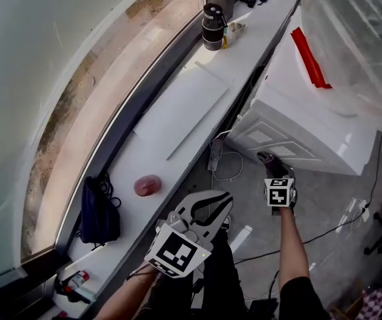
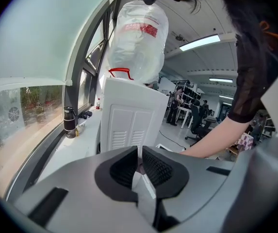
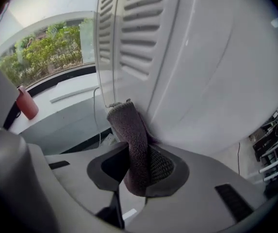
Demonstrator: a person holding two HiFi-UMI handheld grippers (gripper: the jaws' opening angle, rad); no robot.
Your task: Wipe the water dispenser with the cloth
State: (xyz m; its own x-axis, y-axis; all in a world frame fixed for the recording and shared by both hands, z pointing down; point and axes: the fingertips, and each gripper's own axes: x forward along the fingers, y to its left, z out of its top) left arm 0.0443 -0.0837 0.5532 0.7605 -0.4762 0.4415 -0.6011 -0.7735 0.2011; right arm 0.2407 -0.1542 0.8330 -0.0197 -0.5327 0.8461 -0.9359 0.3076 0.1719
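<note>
The white water dispenser (image 1: 304,129) stands at the right, with a clear plastic-wrapped bottle (image 1: 354,39) on top. My right gripper (image 1: 271,160) reaches its lower louvred panel and is shut on a folded dark grey-brown cloth (image 3: 131,140). In the right gripper view the cloth's upper end touches the dispenser (image 3: 202,72) at the corner beside the vents. My left gripper (image 1: 221,203) hangs lower left, apart from the dispenser, over the ledge edge. Its jaws stand almost together with nothing between them, and the left gripper view shows the dispenser's vented panel (image 2: 129,125) ahead.
A white window ledge (image 1: 177,119) runs along the left with a black flask (image 1: 212,27), a pink cup (image 1: 147,185) and a dark bag (image 1: 99,211) on it. A power strip (image 1: 216,153) and cables lie between ledge and dispenser.
</note>
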